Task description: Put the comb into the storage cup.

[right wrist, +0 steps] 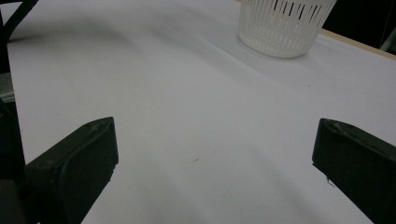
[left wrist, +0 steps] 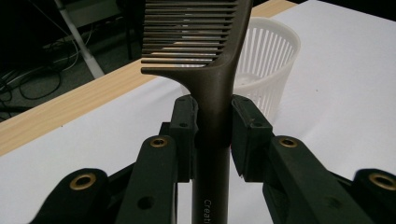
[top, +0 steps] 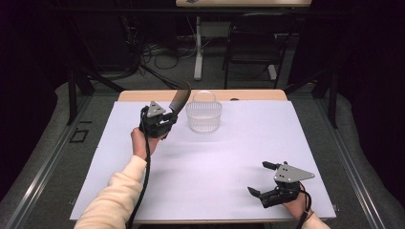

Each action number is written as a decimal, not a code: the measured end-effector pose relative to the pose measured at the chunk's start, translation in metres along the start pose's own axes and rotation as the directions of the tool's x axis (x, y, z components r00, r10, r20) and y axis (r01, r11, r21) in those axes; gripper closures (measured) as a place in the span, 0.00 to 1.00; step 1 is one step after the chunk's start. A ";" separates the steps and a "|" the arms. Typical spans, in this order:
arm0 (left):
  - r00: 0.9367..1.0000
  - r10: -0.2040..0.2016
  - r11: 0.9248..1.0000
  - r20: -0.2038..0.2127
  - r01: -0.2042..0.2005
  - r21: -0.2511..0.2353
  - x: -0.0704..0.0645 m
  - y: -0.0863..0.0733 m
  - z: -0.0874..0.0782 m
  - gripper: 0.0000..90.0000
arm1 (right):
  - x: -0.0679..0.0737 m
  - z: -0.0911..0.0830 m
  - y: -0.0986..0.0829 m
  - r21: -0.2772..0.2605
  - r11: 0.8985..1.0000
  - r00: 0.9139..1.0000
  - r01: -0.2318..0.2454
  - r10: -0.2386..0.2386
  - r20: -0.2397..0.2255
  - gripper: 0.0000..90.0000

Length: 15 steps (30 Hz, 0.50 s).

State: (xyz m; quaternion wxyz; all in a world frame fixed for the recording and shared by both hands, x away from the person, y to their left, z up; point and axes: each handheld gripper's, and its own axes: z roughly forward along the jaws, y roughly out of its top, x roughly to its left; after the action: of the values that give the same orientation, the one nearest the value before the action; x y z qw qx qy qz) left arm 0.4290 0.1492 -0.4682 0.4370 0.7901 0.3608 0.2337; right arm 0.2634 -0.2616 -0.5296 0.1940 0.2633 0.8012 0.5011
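At the far left of the table (top: 143, 191), the left gripper (top: 165, 123) clamps a dark comb (left wrist: 212, 84) by its handle just beside the white basket (top: 204, 116), best lowered teeth-first over the rim, while the right gripper (top: 261, 179) rests near right, jaws spread.

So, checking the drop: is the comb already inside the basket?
No, the left gripper holds the comb by its handle outside the basket.
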 end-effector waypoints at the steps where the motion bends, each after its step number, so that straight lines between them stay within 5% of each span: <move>1: 1.000 0.002 1.000 0.000 -0.002 0.001 0.000 0.001 0.000 0.80 | 0.000 0.000 0.000 0.000 1.000 1.000 -0.001 0.001 -0.001 0.00; 15: 1.000 0.002 1.000 -0.009 -0.002 -0.005 0.002 0.009 0.005 0.80 | 0.000 0.001 0.000 0.001 1.000 1.000 -0.001 0.001 -0.001 0.00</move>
State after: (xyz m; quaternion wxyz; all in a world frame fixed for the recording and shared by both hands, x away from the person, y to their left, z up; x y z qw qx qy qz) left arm 0.4372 0.1447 -0.4627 0.4371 0.7883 0.3614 0.2387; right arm 0.2637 -0.2612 -0.5298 0.1932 0.2633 0.8014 0.5010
